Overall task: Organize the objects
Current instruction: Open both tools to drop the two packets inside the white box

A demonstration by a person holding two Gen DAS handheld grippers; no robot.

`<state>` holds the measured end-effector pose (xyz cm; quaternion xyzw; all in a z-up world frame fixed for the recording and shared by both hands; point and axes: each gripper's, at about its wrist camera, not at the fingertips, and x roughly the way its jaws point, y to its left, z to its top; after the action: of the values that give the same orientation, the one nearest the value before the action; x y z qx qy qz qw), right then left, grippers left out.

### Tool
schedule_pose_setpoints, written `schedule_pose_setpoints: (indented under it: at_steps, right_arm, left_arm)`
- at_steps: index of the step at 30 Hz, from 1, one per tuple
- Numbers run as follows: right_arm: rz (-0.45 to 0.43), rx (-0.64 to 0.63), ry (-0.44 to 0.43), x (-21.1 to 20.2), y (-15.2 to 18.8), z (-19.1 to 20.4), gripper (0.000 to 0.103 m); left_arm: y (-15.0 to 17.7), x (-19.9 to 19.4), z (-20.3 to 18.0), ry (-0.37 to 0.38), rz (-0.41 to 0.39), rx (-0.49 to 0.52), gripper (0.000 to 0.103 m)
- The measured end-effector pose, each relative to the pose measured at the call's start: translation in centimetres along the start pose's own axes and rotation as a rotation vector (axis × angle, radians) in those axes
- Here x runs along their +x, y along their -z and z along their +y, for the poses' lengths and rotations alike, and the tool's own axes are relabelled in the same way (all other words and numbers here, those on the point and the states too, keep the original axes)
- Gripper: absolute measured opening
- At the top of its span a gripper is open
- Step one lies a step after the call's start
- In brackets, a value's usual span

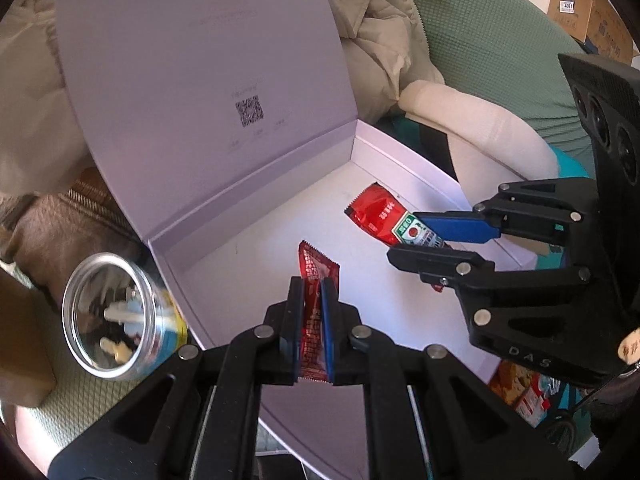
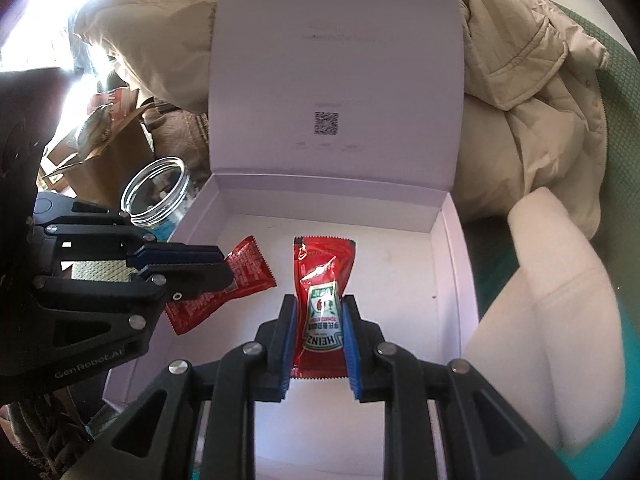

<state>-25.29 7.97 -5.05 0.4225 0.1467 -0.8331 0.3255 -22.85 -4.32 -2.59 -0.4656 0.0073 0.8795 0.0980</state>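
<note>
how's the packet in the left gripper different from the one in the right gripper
The left packet shows plain red foil with small print; the right packet bears a green-and-white Heinz label. The left packet is gripped narrow and creased, the right packet wider and flatter. Both are red sachets, each clamped over the open box.

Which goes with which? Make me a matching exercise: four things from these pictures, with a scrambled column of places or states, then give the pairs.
Things:
1. Heinz ketchup packet
2. plain red sauce packet
3. glass jar
4. box lid

Places or states:
A. standing open, QR code inside
B. clamped in the left gripper
C. outside the box, beside its left wall
D. clamped in the right gripper

Pairs: 1-D, 2-B, 3-C, 4-A
</note>
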Motion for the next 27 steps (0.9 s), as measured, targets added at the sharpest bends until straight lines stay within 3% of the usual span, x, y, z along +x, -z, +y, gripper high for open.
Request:
schedule_pose_setpoints:
  at_steps: [13,27]
  right_arm:
    - [0.022,-0.017,0.040,2.0,-1.5,-1.6,0.021]
    - [0.098,0.020,0.080,5.1,-1.4,-3.2,0.022]
  left_arm:
    - [-2.3,3.2,0.9,0.010,0.018,-0.018,0.008]
    - [-2.1,6.3,2.3,0.001,0.076,-0.056,0.008]
